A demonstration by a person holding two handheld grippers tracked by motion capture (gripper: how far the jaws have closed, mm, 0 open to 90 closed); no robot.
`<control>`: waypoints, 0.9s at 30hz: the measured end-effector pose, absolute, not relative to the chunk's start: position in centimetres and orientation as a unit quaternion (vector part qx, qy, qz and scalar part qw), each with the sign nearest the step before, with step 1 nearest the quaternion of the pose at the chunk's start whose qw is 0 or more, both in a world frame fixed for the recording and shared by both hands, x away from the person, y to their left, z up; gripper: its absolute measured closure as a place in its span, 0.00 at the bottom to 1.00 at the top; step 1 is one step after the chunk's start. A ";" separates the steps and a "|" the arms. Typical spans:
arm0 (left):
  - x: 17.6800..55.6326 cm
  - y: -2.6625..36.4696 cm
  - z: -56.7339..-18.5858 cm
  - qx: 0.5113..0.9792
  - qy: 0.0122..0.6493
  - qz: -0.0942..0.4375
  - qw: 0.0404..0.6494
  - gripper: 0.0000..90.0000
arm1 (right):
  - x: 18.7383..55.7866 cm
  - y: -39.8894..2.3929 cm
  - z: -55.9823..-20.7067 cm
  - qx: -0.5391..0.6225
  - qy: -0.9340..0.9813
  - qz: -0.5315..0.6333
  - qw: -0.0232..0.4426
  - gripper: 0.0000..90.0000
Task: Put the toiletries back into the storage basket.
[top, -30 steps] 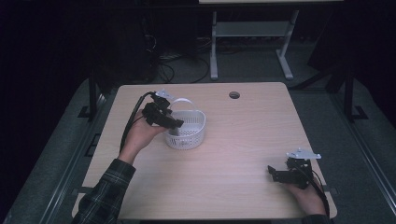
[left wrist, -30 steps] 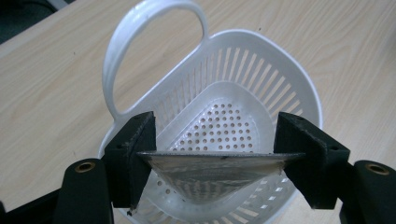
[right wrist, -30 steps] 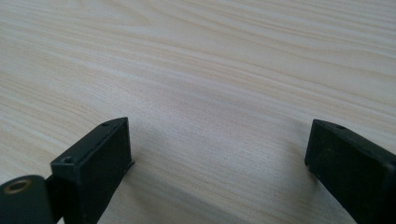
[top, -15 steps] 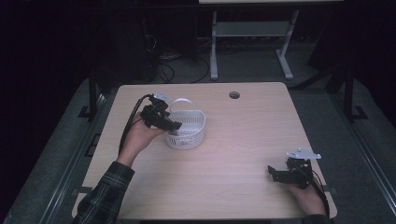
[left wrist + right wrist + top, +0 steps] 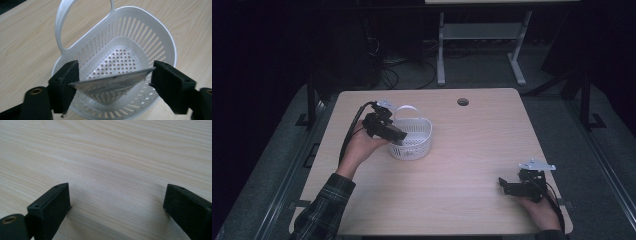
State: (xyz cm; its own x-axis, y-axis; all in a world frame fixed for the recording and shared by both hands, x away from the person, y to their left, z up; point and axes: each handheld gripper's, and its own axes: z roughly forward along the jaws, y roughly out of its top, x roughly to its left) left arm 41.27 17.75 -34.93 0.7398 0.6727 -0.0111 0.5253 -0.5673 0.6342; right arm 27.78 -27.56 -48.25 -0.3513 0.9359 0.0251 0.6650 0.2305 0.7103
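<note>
Nearest us, the right hand-held gripper rests low at the counter's near right edge, jaws spread, with bare wood between them. It is well apart from the work.

Farther in, the left hand-held gripper hangs over the near-left rim of the white slotted basket. Its jaws have just been opening. A flat silvery packet lies between them, long axis jaw to jaw, tips just at the pads, and we judge it loose.

The basket sits directly below, so the drop is straight down.

The left gripper view shows the packet and the perforated floor. In the high view the packet is too small to make out.
</note>
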 end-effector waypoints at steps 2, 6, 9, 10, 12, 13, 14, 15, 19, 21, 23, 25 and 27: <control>41.2 18.0 -34.8 0.876 0.341 0.120 0.318 0.20 | 27.8 -27.6 -48.2 0.530 0.756 0.323 0.210 0.07; 40.8 18.5 -34.3 0.873 0.342 0.127 0.325 0.19 | 27.8 -27.6 -48.2 0.530 0.756 0.323 0.210 0.07; 40.5 19.0 -33.6 0.870 0.340 0.132 0.332 0.18 | 27.8 -27.6 -48.2 0.530 0.756 0.323 0.210 0.07; 40.2 19.3 -33.3 0.868 0.342 0.135 0.335 0.18 | 27.8 -27.6 -48.2 0.529 0.756 0.323 0.210 0.07; 40.1 19.5 -33.2 0.867 0.343 0.136 0.335 0.18 | 27.8 -27.6 -48.3 0.529 0.756 0.323 0.210 0.07; 39.8 19.8 -33.1 0.868 0.342 0.141 0.333 0.17 | 27.8 -27.6 -48.3 0.529 0.756 0.323 0.210 0.07; 39.6 20.0 -33.0 0.868 0.342 0.141 0.332 0.17 | 27.8 -27.6 -48.2 0.530 0.756 0.323 0.210 0.07; 39.6 20.0 -33.0 0.868 0.342 0.141 0.332 0.16 | 27.8 -27.6 -48.2 0.530 0.756 0.323 0.210 0.07; 38.7 20.7 -33.0 0.864 0.345 0.146 0.337 0.16 | 27.8 -27.6 -48.2 0.529 0.756 0.323 0.210 0.07; 38.0 21.3 -33.1 0.862 0.345 0.150 0.338 0.16 | 27.8 -27.6 -48.2 0.530 0.756 0.323 0.210 0.07; 37.5 21.7 -33.2 0.862 0.346 0.154 0.338 0.16 | 27.8 -27.6 -48.2 0.529 0.756 0.323 0.210 0.07; 37.2 21.8 -33.3 0.861 0.348 0.155 0.338 0.16 | 27.8 -27.6 -48.2 0.529 0.756 0.323 0.210 0.07; 36.7 22.2 -33.6 0.860 0.348 0.159 0.338 0.16 | 27.8 -27.5 -48.2 0.531 0.755 0.323 0.209 0.07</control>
